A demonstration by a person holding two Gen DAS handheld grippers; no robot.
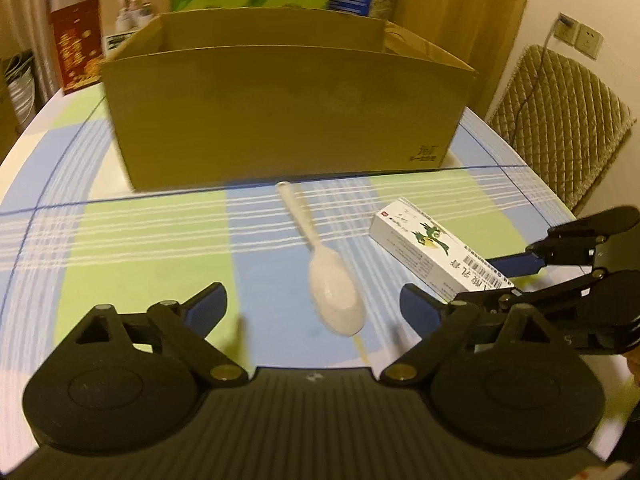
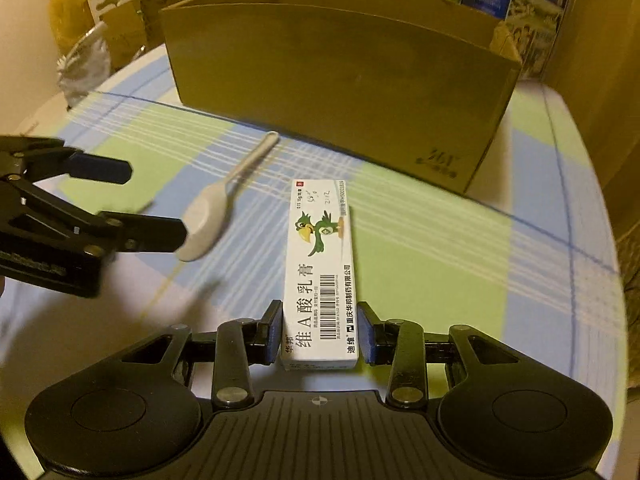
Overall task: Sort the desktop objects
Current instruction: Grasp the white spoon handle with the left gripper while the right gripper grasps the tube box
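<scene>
Right gripper [image 2: 320, 334] is set around the near end of the ointment carton [image 2: 320, 276]; the left pad looks touching, a thin gap is seen at the right pad, so a full clamp cannot be confirmed. The carton lies flat on the checked tablecloth [image 2: 440, 248], near the middle, long axis pointing to the cardboard box [image 2: 340, 80] at the far side.

Left gripper [image 1: 314, 306] is held wide open, with the white spoon [image 1: 334, 280] lying on the cloth between its fingers, bowl near, handle far.

Best handled by squeezing the carton evenly on its long sides, keeping it level, and lifting it over the box's near wall.

Text read on the carton: "维A酸乳膏", "迪维", "华邦", "重庆华邦制药有限公司", plus a barcode and a green bird cartoon. The box print is too blurred to read.
</scene>
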